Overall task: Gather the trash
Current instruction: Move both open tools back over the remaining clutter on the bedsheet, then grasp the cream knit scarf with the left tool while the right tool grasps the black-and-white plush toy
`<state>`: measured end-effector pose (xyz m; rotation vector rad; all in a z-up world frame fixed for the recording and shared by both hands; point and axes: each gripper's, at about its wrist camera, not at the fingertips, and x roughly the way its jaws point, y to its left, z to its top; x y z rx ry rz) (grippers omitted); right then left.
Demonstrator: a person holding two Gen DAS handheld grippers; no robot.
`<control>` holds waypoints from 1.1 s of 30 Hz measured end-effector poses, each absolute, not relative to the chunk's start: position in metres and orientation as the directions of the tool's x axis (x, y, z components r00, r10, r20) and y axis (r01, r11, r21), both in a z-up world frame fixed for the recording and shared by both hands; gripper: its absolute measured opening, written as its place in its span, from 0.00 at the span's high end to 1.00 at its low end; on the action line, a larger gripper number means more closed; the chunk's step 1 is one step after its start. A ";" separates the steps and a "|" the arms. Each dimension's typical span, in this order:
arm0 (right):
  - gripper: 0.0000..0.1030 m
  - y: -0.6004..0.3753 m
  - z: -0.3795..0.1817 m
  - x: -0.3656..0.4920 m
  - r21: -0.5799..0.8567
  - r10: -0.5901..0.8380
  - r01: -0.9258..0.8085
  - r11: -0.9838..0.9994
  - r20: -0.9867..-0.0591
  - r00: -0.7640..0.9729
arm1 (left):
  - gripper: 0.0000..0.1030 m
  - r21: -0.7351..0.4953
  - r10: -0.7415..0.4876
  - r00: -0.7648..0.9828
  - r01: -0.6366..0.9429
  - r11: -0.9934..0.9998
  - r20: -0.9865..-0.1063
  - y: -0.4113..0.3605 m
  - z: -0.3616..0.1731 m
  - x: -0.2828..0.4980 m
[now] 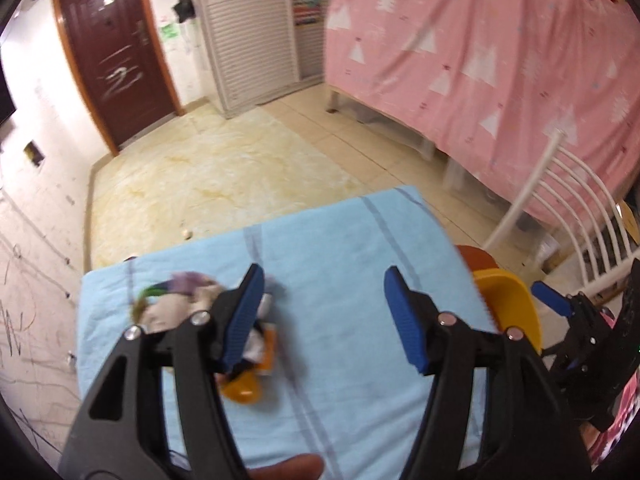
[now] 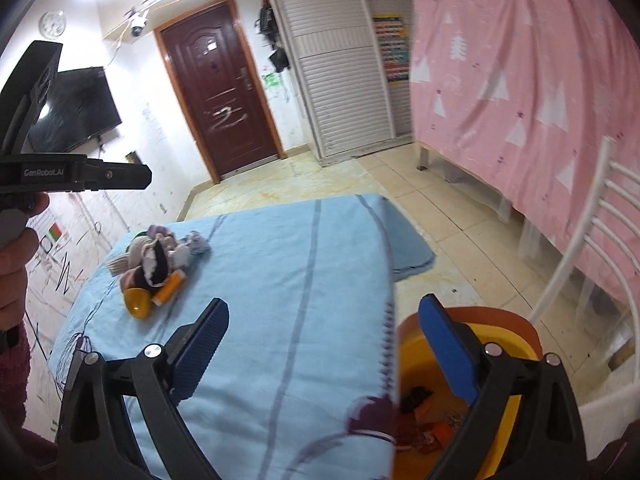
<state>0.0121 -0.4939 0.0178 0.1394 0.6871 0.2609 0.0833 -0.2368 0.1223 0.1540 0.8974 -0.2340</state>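
Observation:
A pile of trash (image 2: 154, 268) lies on the left part of the light blue tablecloth (image 2: 280, 280): crumpled wrappers, an orange packet and a yellow plastic shell (image 2: 137, 301). In the left wrist view the pile (image 1: 184, 300) sits just behind my left finger. My left gripper (image 1: 324, 312) is open and empty above the cloth, to the right of the pile. My right gripper (image 2: 324, 344) is open and empty over the table's right edge, above a yellow bin (image 2: 436, 412) holding wrappers. The bin (image 1: 508, 304) and my right gripper (image 1: 560, 304) also show in the left wrist view.
The yellow bin stands on an orange stool (image 2: 492, 314) beside the table. A white metal chair (image 2: 592, 240) stands at the right. A pink sheet (image 2: 520, 80) drapes a bed behind. A small scrap (image 1: 187, 233) lies on the tiled floor beyond the table.

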 end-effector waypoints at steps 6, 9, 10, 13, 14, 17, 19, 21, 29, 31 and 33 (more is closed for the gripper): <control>0.14 -0.450 0.022 0.023 0.175 0.308 -0.256 0.951 -0.626 0.716 | 0.42 0.025 -0.111 0.624 0.205 0.978 -0.773 -0.184 0.131 0.086; 0.14 -0.428 0.023 0.029 0.157 0.318 -0.286 0.945 -0.636 0.703 | 0.42 0.014 -0.102 0.629 0.176 0.984 -0.771 -0.159 0.132 0.087; 0.14 -0.423 0.024 0.030 0.152 0.319 -0.292 0.944 -0.638 0.701 | 0.42 0.011 -0.100 0.629 0.170 0.985 -0.771 -0.154 0.132 0.089; 0.14 -0.402 0.026 0.036 0.139 0.329 -0.317 0.938 -0.642 0.692 | 0.42 -0.001 -0.095 0.629 0.148 0.989 -0.772 -0.135 0.130 0.091; 0.14 -0.397 0.026 0.037 0.137 0.331 -0.321 0.937 -0.642 0.692 | 0.42 -0.004 -0.095 0.629 0.145 0.989 -0.772 -0.132 0.129 0.091; 0.14 -0.380 0.028 0.042 0.130 0.341 -0.341 0.931 -0.643 0.685 | 0.42 -0.017 -0.093 0.627 0.127 0.992 -0.774 -0.114 0.126 0.094; 0.14 -0.368 0.029 0.044 0.125 0.348 -0.356 0.926 -0.645 0.680 | 0.42 -0.030 -0.096 0.622 0.115 0.993 -0.777 -0.101 0.122 0.096; 0.14 -0.356 0.029 0.048 0.119 0.355 -0.372 0.920 -0.651 0.671 | 0.42 -0.041 -0.097 0.616 0.105 0.994 -0.782 -0.092 0.118 0.098; 0.14 -0.316 0.023 0.061 0.115 0.390 -0.430 0.895 -0.670 0.631 | 0.42 -0.103 -0.123 0.574 0.067 0.992 -0.810 -0.050 0.095 0.113; 0.14 -0.308 0.022 0.063 0.115 0.398 -0.443 0.889 -0.671 0.626 | 0.42 -0.124 -0.140 0.561 0.066 0.990 -0.816 -0.044 0.090 0.115; 0.14 -0.299 0.019 0.066 0.113 0.403 -0.454 0.884 -0.678 0.615 | 0.42 -0.145 -0.161 0.546 0.073 0.987 -0.822 -0.039 0.082 0.117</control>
